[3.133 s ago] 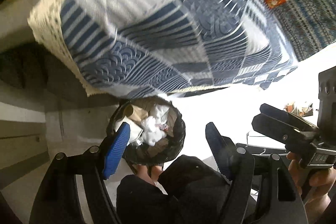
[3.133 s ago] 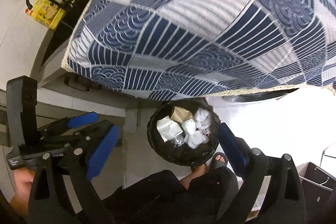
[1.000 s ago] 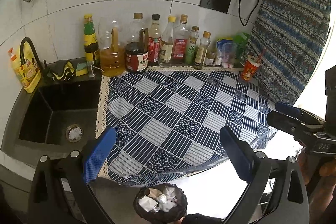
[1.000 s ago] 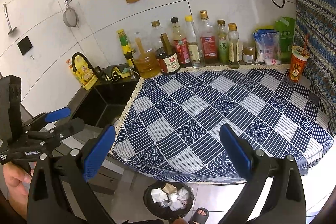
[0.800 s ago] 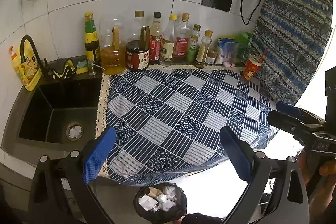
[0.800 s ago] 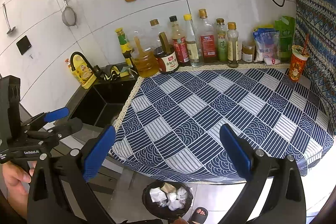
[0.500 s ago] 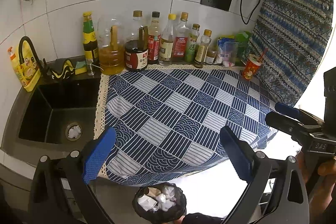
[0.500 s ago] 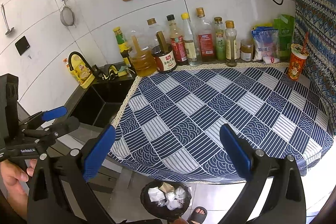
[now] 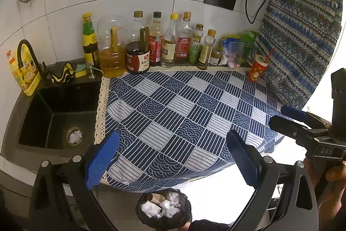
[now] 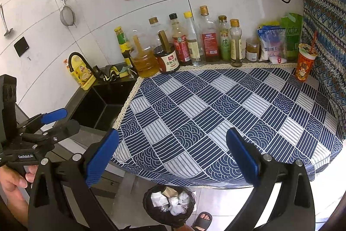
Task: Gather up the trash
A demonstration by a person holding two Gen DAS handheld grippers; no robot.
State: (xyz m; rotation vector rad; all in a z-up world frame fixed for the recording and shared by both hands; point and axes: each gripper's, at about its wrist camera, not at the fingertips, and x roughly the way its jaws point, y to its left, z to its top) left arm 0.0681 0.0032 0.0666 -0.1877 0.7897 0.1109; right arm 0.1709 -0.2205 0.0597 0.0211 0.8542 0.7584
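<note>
A black-lined trash bin (image 9: 164,208) full of crumpled paper stands on the floor below the counter's front edge; it also shows in the right wrist view (image 10: 169,206). A crumpled white paper (image 9: 75,136) lies on the sink drain. An orange drink cup with a straw (image 9: 258,67) stands at the counter's far right, also seen in the right wrist view (image 10: 305,64). My left gripper (image 9: 173,163) is open and empty above the counter's front edge. My right gripper (image 10: 173,161) is open and empty, to the right of the left one.
A blue checked cloth (image 9: 183,114) covers the counter. Several sauce and oil bottles (image 9: 155,47) line the back wall. A black sink (image 9: 54,114) with a faucet is at the left. A patterned curtain (image 9: 302,36) hangs at the right.
Three seconds ago both grippers looked down at the bin from under the counter edge; they have since risen to face the counter. In the last second the views barely shift.
</note>
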